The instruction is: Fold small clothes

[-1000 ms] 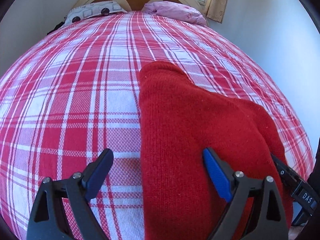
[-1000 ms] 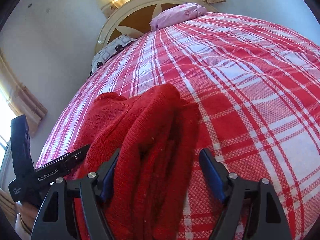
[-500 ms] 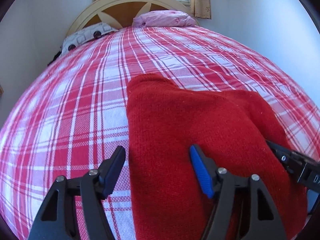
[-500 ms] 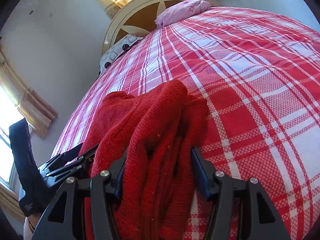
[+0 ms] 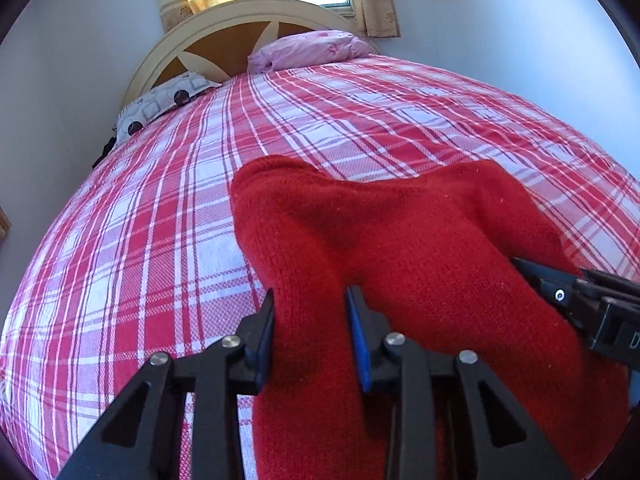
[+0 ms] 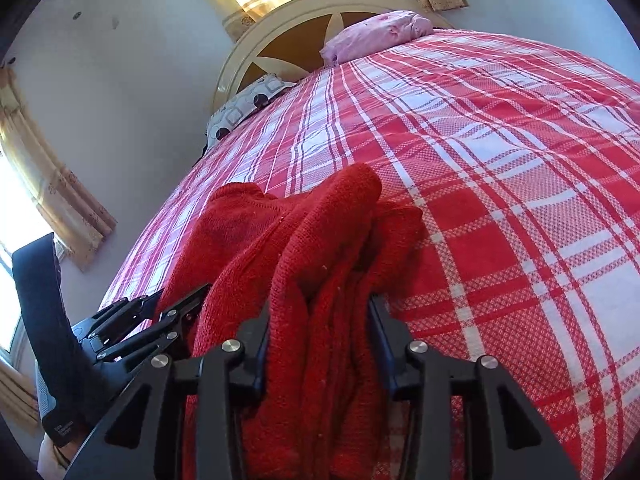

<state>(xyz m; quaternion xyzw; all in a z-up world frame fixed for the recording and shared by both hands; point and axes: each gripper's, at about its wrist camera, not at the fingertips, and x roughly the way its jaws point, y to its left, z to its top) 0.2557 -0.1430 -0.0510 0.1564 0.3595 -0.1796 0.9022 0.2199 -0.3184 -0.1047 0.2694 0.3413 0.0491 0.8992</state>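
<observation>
Both grippers, left [image 5: 310, 334] and right [image 6: 320, 344], were closing on the bunched red sweater [image 5: 400, 248] near the bed's [image 5: 140, 260] foot edge, folding barely begun.

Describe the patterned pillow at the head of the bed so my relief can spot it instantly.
Start at the cream arched headboard under the window, where the red plaid bedspread ends. Two pillows lie there; take the one nearer the side wall, the grey pillow. It carries dark dots and rounded squares, while its neighbour, the pink pillow, is plain.
</observation>
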